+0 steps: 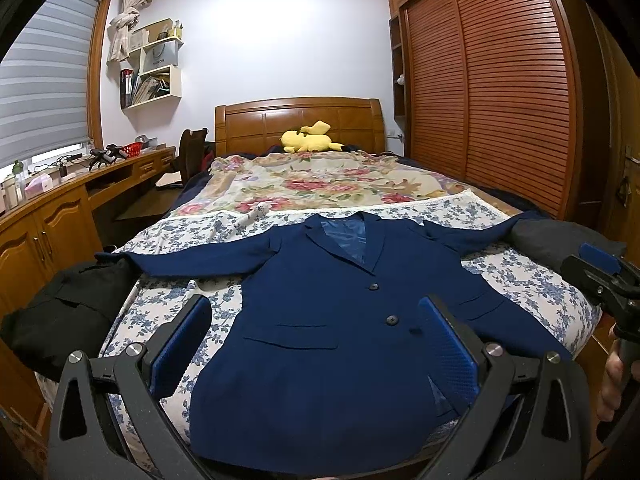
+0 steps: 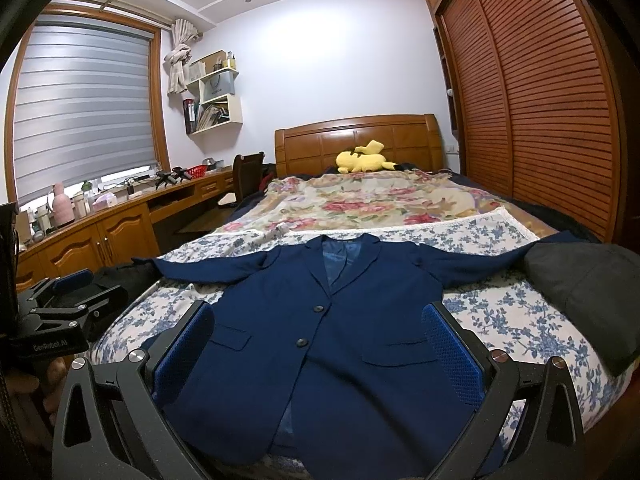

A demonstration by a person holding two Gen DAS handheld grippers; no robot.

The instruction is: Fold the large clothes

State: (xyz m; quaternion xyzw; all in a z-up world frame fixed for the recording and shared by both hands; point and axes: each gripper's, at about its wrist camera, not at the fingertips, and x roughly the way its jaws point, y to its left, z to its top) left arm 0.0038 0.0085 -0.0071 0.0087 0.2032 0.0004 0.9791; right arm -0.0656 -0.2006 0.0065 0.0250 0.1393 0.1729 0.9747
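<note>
A navy blazer (image 1: 320, 320) is being kept flat, front up, at the foot edge of the bed (image 1: 168, 296). Both the left gripper (image 1: 316, 344) and right gripper (image 2: 320, 348) are being held wide apart above it, gripping nothing.

A navy blazer (image 2: 320, 320) lies flat and face-up on the bed's (image 2: 520, 320) blue floral sheet, buttoned, sleeves spread wide. The right gripper (image 2: 320, 356) hovers over its hem with jaws wide apart. The left gripper (image 2: 68, 292) shows at the left edge, beside a dark garment (image 2: 588, 292) opposite.
</note>
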